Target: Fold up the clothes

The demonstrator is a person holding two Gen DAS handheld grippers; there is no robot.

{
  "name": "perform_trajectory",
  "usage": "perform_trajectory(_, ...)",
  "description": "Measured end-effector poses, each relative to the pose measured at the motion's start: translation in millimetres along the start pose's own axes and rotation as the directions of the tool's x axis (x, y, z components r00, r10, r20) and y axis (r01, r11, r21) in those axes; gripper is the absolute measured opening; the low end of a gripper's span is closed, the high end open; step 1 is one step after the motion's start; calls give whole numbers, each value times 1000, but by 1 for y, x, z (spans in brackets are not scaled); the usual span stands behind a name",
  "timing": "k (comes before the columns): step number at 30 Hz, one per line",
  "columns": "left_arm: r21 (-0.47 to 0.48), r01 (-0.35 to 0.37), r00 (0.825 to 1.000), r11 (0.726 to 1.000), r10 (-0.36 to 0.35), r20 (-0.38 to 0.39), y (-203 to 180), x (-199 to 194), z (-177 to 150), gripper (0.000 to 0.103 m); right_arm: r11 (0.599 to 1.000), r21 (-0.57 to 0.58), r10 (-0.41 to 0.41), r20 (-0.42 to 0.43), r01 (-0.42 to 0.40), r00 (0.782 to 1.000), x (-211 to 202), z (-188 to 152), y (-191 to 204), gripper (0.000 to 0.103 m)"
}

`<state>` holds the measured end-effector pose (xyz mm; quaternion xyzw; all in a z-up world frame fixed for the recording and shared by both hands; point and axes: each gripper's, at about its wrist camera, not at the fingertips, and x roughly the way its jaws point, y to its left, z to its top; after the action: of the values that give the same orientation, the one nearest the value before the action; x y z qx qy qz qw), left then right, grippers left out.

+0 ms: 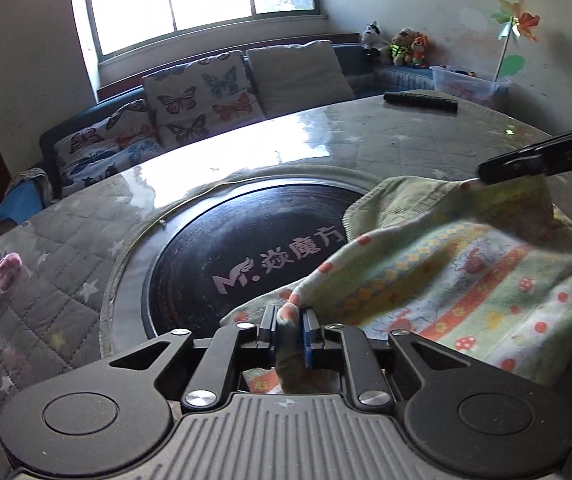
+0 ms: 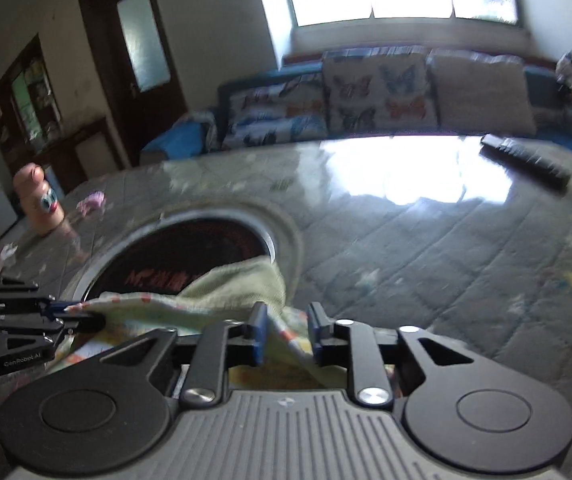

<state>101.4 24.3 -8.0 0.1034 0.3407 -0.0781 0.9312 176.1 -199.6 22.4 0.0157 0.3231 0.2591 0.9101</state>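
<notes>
A small child's garment [image 1: 458, 272], pale green with coloured flower and mushroom print, is lifted over the round table [image 1: 66, 280]. My left gripper [image 1: 289, 314] is shut on a corner of it. It also shows at the left of the right wrist view [image 2: 82, 314], pinching the cloth edge. My right gripper [image 2: 286, 322] has its jaws parted with a fold of the garment [image 2: 226, 292] lying between them; it does not clamp the cloth. In the left wrist view the right gripper [image 1: 486, 172] sits at the garment's far corner.
The table has a grey quilted cover under glass and a black round centre plate [image 1: 246, 256] with white lettering. A black remote [image 1: 420, 101] lies at the far edge. A pink item [image 1: 4, 268] lies at the left. A sofa with butterfly cushions [image 1: 190, 96] stands behind.
</notes>
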Motion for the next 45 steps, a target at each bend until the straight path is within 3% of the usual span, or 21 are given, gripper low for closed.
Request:
perform_trajectory(4, -24, -23, 1000, 999, 22, -6, 5, 6, 5, 20, 1000, -22, 13, 19, -12, 1000, -24, -9, 2, 23)
perform_trajectory(7, -27, -36, 999, 999, 35, -13, 5, 11, 7, 19, 999, -39, 37, -22, -38, 999, -25, -22, 2, 22)
perform_trajectory(12, -20, -67, 998, 998, 67, -17, 6, 18, 12, 19, 999, 29, -21, -65, 23, 998, -5, -32, -19, 22)
perform_trajectory(14, -16, -83, 996, 996, 83, -16, 8, 21, 14, 19, 997, 56, -45, -56, 48, 997, 0, -32, -29, 7)
perform_trajectory(16, -26, -103, 995, 994, 103, -17, 12, 22, 15, 19, 994, 91, -61, -50, 66, 997, 0, -29, -35, 7)
perform_trajectory(19, -49, -119, 993, 992, 118, -7, 16, 17, 19, 19, 997, 49, -55, -26, 57, 998, -5, -24, -25, 8)
perform_trajectory(21, -55, -96, 995, 994, 97, 22, 13, 7, 24, 19, 1000, 10, -6, -28, 6, 1000, -5, -21, -15, 8)
perform_trajectory(24, -46, -7, 998, 999, 9, 60, -1, -7, 33, 19, 998, -33, 51, -56, -53, 997, 6, -15, 0, 9)
perform_trajectory(30, 23, 143, 988, 989, -144, 54, -37, 1, 49, 19, 996, -58, 55, -126, -63, 991, 44, -2, 13, 8)
perform_trajectory(38, 24, 149, 988, 989, -148, -47, -47, 52, 58, 19, 997, -38, 70, -109, -74, 992, 48, 1, 10, 9)
perform_trajectory(45, 57, 135, 990, 989, -133, -38, -52, 54, 55, 19, 977, -179, 98, -98, -114, 990, 17, -15, 36, 9)
